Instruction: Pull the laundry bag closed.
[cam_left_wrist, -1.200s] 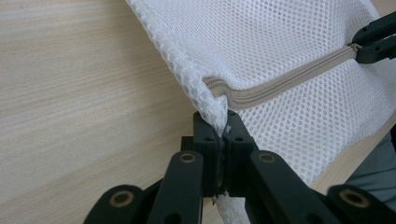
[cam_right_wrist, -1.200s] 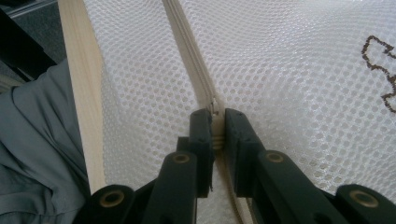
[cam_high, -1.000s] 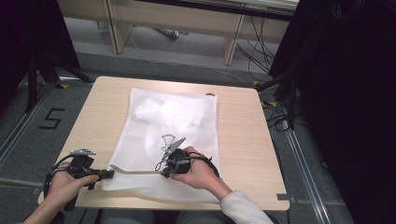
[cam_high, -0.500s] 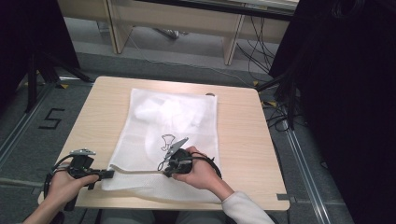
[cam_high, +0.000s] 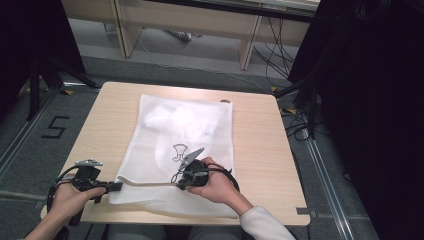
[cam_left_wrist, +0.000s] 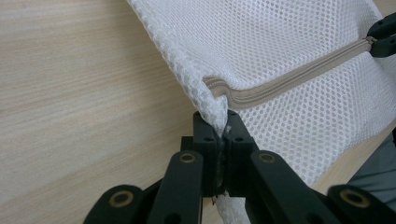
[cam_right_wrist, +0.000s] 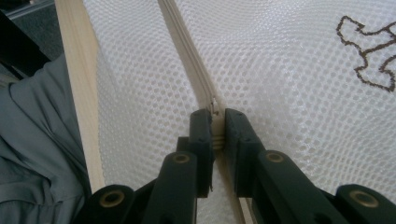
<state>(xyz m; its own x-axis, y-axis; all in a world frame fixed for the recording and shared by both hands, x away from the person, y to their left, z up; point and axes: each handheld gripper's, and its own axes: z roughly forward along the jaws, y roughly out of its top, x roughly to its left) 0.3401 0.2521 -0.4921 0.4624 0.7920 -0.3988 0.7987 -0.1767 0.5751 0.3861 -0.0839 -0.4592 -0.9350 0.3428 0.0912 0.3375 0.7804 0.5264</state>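
- Your left gripper (cam_left_wrist: 223, 135) has its jaws clenched on the corner of the mesh bag (cam_high: 187, 145), right where the zipper (cam_left_wrist: 289, 79) ends.
- Your right gripper (cam_right_wrist: 215, 126) is pinching the zipper further along.
- The bag lies flat on the tabletop (cam_high: 260, 135), near edge lifted.

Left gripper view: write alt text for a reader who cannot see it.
The left tongs are shut on the corner of a white mesh laundry bag lying on a light wooden table. A beige zipper runs from that corner toward the other tongs at the upper right edge.
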